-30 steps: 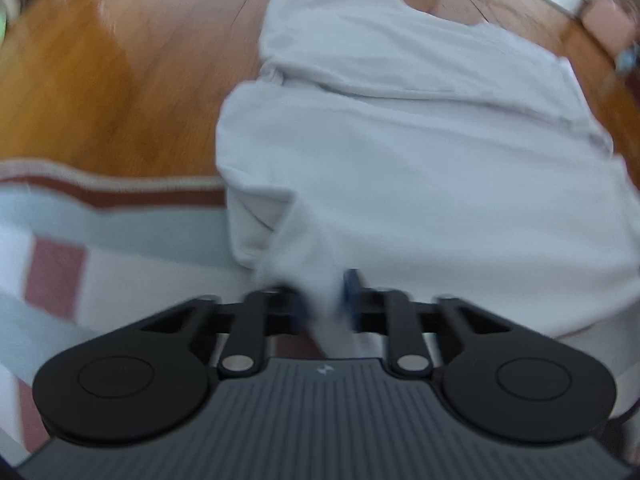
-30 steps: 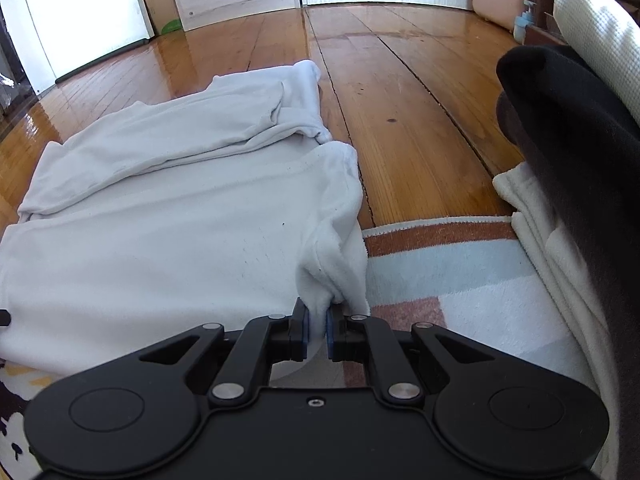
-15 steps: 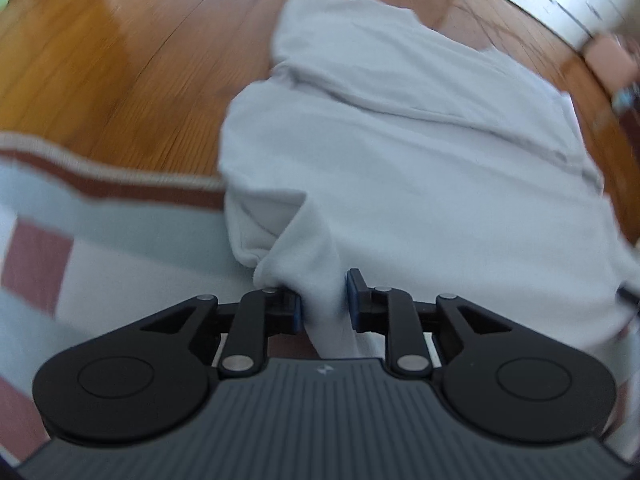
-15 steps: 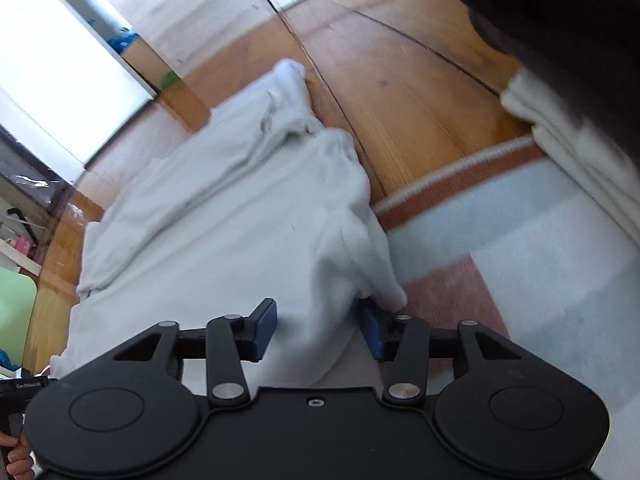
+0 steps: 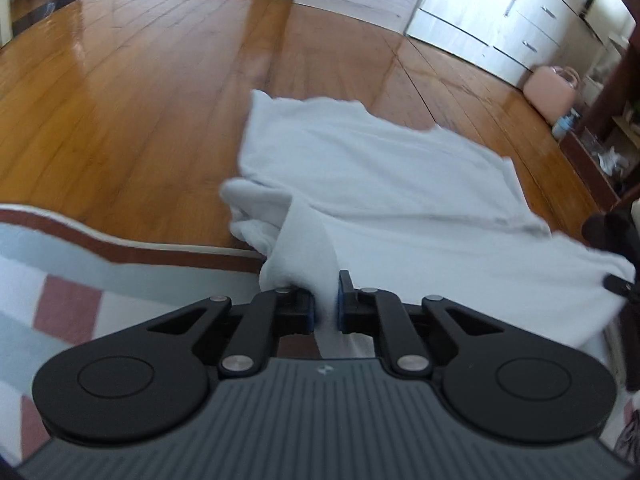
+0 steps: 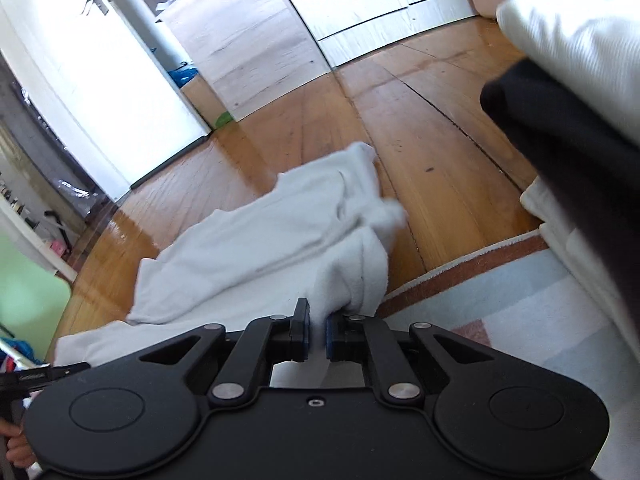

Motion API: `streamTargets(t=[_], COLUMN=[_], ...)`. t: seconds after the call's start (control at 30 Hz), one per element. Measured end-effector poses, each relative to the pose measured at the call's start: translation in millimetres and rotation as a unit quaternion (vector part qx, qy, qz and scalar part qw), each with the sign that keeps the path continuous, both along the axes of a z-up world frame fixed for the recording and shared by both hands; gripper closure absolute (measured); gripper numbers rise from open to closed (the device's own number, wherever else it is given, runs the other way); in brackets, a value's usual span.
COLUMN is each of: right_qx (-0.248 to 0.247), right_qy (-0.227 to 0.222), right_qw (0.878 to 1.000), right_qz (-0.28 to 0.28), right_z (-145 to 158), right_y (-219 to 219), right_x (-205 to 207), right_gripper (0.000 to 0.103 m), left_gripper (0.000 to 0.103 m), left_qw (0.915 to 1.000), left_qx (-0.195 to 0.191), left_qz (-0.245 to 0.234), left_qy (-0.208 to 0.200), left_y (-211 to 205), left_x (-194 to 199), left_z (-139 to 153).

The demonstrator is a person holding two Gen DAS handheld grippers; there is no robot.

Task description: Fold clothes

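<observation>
Both claws, briefly loosened, are closing again: left claw (image 5: 325, 300) and right claw (image 6: 318, 332) each pinch the white garment (image 5: 400, 200), now lifting its near edge off the wooden floor (image 5: 120, 100), starting a fold.

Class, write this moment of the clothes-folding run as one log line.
step: fold lift | left hand-held gripper: closing on white garment | right hand-held gripper: closing on same garment | garment: part on wooden floor

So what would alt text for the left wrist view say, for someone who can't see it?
The left gripper, its jaws closing, pinches a fold of a white garment spread across a wooden floor and a striped rug's edge. White cabinets line the back wall.
</observation>
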State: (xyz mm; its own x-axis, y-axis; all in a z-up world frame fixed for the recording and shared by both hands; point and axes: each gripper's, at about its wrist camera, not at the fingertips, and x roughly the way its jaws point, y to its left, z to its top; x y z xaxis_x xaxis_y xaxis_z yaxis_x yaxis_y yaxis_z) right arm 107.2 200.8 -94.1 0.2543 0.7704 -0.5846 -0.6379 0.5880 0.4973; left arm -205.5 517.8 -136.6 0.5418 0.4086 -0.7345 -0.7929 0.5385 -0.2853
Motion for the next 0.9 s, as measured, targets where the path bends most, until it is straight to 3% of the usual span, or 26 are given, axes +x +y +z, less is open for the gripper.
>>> streamTargets(t=[0.13,0.23,0.33,0.43,0.57,0.63,0.7,0.77,0.9], right_qx=[0.001,-0.007,-0.008,-0.021,-0.023,-0.026,-0.047,-0.085,-0.156], right_qy=[0.034,0.058,0.103,0.147,0.169,0.160,0.140,0.115,0.064], right_qw=[0.999,0.998,0.995,0.989,0.985,0.987,0.989,0.990,0.985], right_qz=[0.004,0.010,-0.001,-0.016,-0.025,-0.015,0.000,0.013,0.026], right_z=[29.5,50.9,50.2,32.8,21.4,28.4,37.4,36.6,20.6], right_y=[-32.2,-65.5,-96.7,-102.4,-88.4,-74.9,-52.6,-16.9,51.6], right_x=[-26.8,-51.0,-63.1,-60.6,-41.8,-26.3,-6.0,15.4,58.0], right_gripper=[0.094,0.094,0.094,0.094,0.094,0.094,0.094,0.093,0.089], left_gripper=[0.094,0.094,0.094,0.094,0.094,0.093,0.087,0.074,0.071], left_qw=[0.9993,0.9971,0.9953,0.9954,0.9962,0.9960,0.9953,0.9946,0.9940], left_qx=[-0.004,-0.036,-0.044,-0.048,-0.055,-0.070,-0.092,-0.100,-0.025], left_qz=[-0.034,-0.067,-0.081,-0.077,-0.067,-0.053,-0.025,0.026,0.088], left_qy=[-0.012,-0.008,0.029,0.031,0.001,-0.014,-0.018,-0.002,0.059], left_y=[-34.7,-60.4,-74.7,-72.7,-50.4,-26.7,6.4,42.2,94.5], left_x=[-23.1,-44.5,-51.2,-47.9,-37.9,-35.3,-19.4,-3.6,32.1], left_z=[35.0,45.7,44.3,38.3,38.6,37.2,31.3,21.7,-10.8])
